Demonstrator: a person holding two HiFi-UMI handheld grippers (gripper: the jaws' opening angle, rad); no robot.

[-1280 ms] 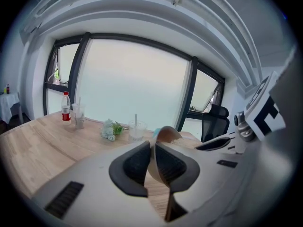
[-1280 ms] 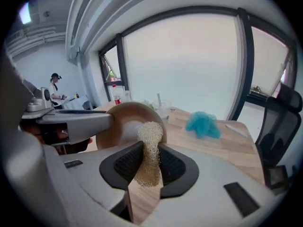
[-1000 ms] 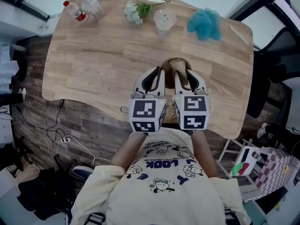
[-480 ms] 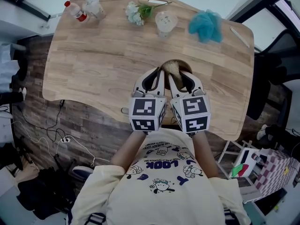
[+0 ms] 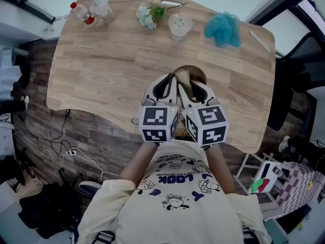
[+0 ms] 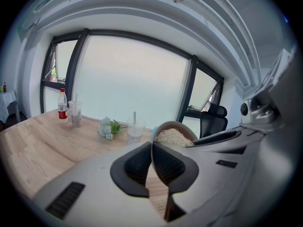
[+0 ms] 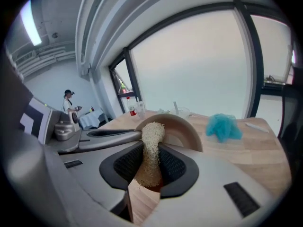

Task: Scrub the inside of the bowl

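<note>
Pinching the near rim of the tan round bowl (image 5: 198, 71) (image 6: 178, 125) between closed jaws, the left gripper (image 5: 170, 80) (image 6: 151, 160) is holding it tipped towards the person near the front edge of the pale wooden table (image 5: 101, 65). Just to the right, the right gripper (image 5: 190, 83) (image 7: 151, 167) is squeezing a pale fibrous loofah scrubber (image 5: 184, 76) (image 7: 151, 145), whose tip is sitting inside the bowl (image 7: 184, 126). Along the far edge are standing a red-capped plastic bottle (image 5: 81, 11), a clear plastic cup (image 5: 101, 6), a white-and-green flower bunch (image 5: 148, 13), a lidded clear cup (image 5: 179, 23) and a blue mesh puff (image 5: 222, 28).
</note>
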